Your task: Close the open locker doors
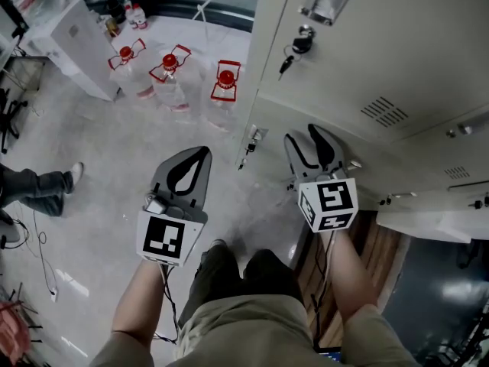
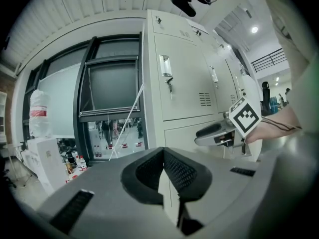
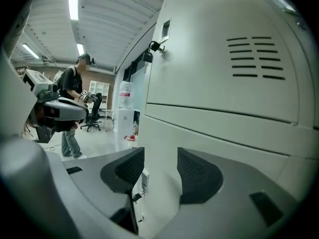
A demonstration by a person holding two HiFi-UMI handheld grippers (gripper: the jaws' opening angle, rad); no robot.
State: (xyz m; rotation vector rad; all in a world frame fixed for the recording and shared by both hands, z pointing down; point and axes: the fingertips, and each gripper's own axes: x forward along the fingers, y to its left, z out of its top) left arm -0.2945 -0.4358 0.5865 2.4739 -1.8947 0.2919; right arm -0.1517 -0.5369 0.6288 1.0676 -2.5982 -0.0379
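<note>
Lockers [image 1: 367,52] are lining the right; the right gripper [image 3: 160,156], jaws spread and empty, is facing a lower locker door [image 3: 239,143] (seemingly almost shut); the left gripper [image 2: 162,156] is hanging clenched, empty; a farther door [image 1: 428,224] is apparently standing open.

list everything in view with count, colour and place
lockers: one bank, pale grey, right side
keys: two sets, dark, in locker door locks
water bottles: three, clear with red caps, floor ahead
cabinet: one, white, upper left
bystander's legs: one pair, dark trousers, left edge
shorts: one, olive, bottom centre
left gripper: one, grey, shut, empty, over the floor
right gripper: one, grey, open, beside the lower locker door
</note>
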